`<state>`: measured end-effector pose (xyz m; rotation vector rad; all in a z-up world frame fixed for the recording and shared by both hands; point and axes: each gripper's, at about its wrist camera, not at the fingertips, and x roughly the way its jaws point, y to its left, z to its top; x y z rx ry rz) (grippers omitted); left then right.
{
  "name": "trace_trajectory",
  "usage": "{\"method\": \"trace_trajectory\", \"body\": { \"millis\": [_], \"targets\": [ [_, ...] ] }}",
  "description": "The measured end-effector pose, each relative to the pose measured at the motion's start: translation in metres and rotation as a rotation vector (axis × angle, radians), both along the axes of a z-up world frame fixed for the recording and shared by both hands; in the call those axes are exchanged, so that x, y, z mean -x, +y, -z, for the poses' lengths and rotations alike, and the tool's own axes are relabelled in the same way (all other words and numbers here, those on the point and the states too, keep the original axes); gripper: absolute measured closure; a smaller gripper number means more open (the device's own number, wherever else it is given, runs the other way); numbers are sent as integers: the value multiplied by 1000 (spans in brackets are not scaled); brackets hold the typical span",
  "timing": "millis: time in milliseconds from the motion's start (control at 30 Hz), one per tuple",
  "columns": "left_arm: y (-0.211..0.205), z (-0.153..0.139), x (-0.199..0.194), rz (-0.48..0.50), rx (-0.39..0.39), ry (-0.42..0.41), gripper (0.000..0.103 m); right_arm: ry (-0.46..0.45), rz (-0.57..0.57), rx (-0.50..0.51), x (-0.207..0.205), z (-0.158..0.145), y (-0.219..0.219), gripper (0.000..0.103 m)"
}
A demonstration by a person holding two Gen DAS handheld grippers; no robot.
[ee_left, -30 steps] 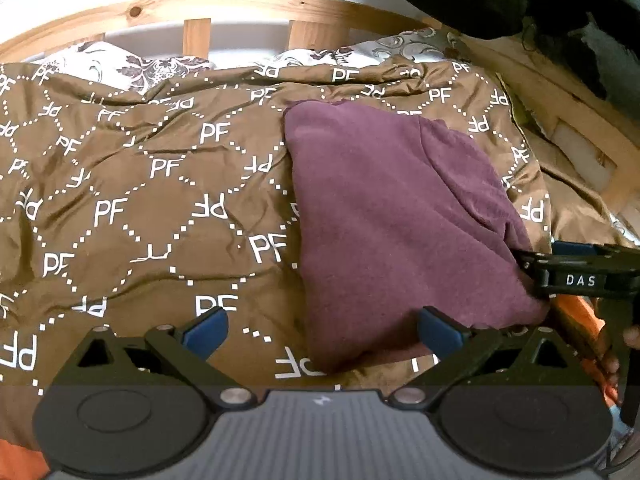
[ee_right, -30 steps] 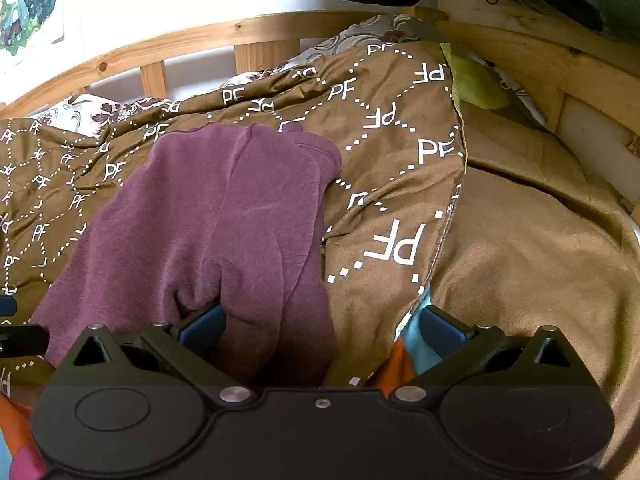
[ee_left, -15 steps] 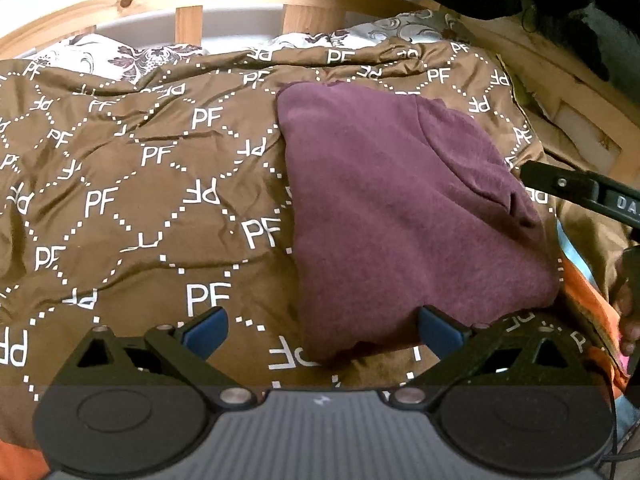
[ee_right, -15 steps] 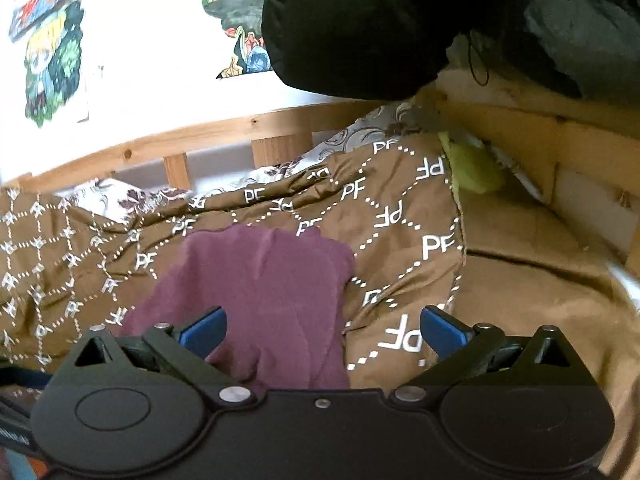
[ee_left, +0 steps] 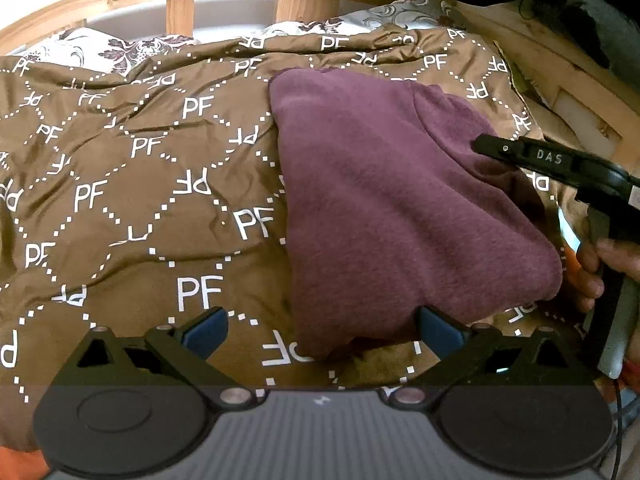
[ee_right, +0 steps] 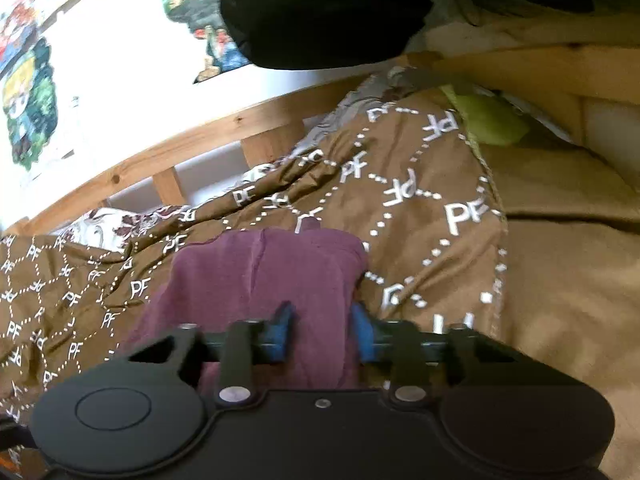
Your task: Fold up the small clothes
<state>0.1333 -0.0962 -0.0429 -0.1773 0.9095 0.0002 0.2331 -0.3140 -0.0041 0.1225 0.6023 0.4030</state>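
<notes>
A purple garment (ee_left: 400, 208) lies folded on the brown "PF" duvet (ee_left: 160, 200). My left gripper (ee_left: 320, 332) is open just before its near edge, blue pads wide apart, with the garment's near corner between them and untouched. My right gripper (ee_left: 486, 147) reaches in from the right over the garment's right fold, held by a hand (ee_left: 600, 264). In the right wrist view the right gripper (ee_right: 322, 328) has its jaws closing. The blue pads are narrow, and the purple garment (ee_right: 272, 272) shows in the gap between them. No pressing on the cloth is visible.
A wooden bed rail (ee_left: 180, 8) runs along the back, with a flowered pillow (ee_left: 100, 48) under it. A black garment (ee_right: 320, 12) hangs overhead. To the right lie a plain brown sheet (ee_right: 560, 280) and a green item (ee_right: 492, 124) by the side rail.
The right gripper rose off the garment's right corner, then came back in over the right fold with its jaws drawn much narrower. The left gripper has stayed put and open.
</notes>
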Motion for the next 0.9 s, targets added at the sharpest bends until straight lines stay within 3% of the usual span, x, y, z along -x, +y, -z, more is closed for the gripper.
{"method": "trace_trajectory", "body": {
  "millis": [67, 233, 367, 567, 633, 900],
  "targets": [
    [0, 0, 0, 2, -1, 2, 0, -61, -42, 72, 6, -2, 10, 88],
    [-1, 1, 0, 0, -5, 8, 0, -244, -175, 272, 34, -8, 41, 89],
    [-2, 0, 0, 5, -15, 7, 0, -310, -233, 350, 45, -8, 54, 89],
    [-1, 0, 1, 6, -6, 12, 0, -278, -178, 332, 30, -9, 42, 90],
    [0, 0, 1, 6, -3, 12, 0, -256, -148, 319, 18, -8, 35, 95],
    [0, 0, 1, 6, 2, 15, 0, -125, -86, 195, -14, 3, 13, 95]
  ]
}}
